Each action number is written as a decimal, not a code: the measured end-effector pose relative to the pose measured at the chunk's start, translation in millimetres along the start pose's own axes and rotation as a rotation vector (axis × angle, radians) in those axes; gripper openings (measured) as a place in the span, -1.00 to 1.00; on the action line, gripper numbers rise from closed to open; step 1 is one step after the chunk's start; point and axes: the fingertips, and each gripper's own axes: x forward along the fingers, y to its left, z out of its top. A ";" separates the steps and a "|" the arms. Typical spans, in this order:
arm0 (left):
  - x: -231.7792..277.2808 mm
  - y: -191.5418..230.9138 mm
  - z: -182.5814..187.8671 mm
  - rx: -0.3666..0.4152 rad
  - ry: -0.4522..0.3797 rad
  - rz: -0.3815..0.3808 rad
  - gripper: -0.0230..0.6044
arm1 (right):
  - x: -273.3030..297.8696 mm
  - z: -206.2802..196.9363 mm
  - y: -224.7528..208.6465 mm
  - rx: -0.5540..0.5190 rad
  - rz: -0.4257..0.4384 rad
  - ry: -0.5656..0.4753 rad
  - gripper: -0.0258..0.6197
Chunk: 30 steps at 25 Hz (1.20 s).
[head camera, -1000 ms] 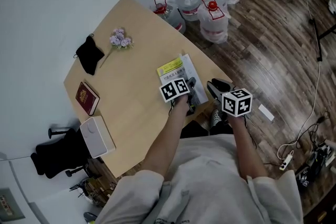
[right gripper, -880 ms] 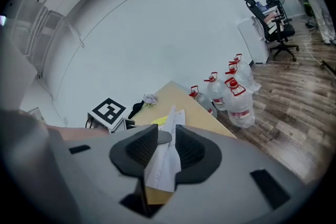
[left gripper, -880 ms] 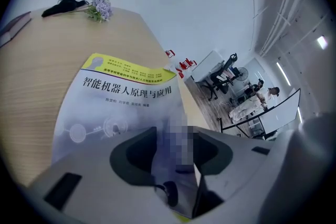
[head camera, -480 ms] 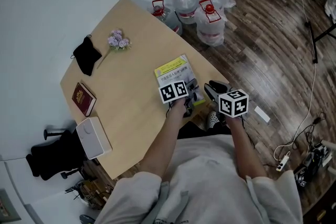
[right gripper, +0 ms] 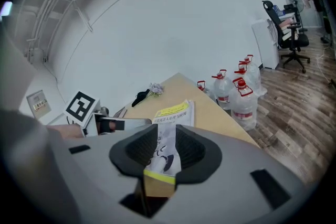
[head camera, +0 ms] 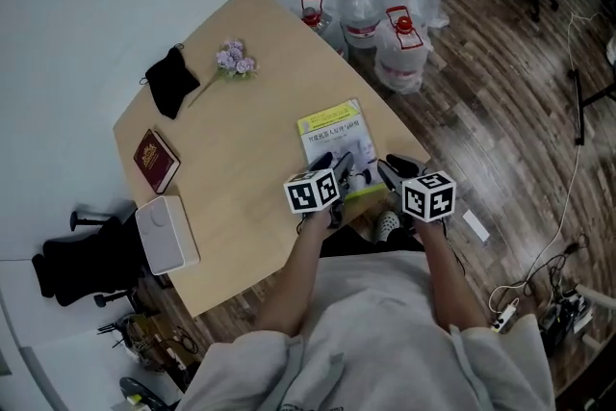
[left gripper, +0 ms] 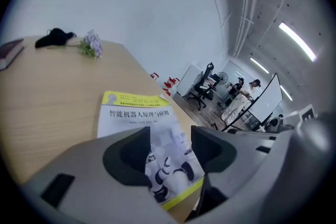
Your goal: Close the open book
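My pale wooden table by a white wall, water jugs on the plank floor, closed book flat at the table's near edge, left gripper down on the cover a second ago, now above it, jaws just sprung wide, empty, right gripper half-parted, grasping nothing, at the book's corner

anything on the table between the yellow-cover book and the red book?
No. In the head view the table between the yellow-cover book and the red book is bare wood.
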 end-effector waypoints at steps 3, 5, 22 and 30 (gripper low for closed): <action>-24.3 8.7 10.7 0.080 -0.063 0.033 -0.15 | 2.8 4.0 2.9 -0.054 -0.023 -0.001 -0.57; -39.1 19.0 13.1 0.135 -0.100 0.078 -0.15 | 6.0 4.9 6.2 -0.073 -0.021 0.006 -0.57; -113.6 24.8 1.7 0.348 -0.191 0.173 -0.21 | 19.8 4.5 17.5 -0.229 -0.076 0.027 -0.64; -111.5 7.9 7.6 0.359 -0.240 0.154 -0.79 | 23.6 -1.9 25.9 -0.258 -0.075 0.053 -0.74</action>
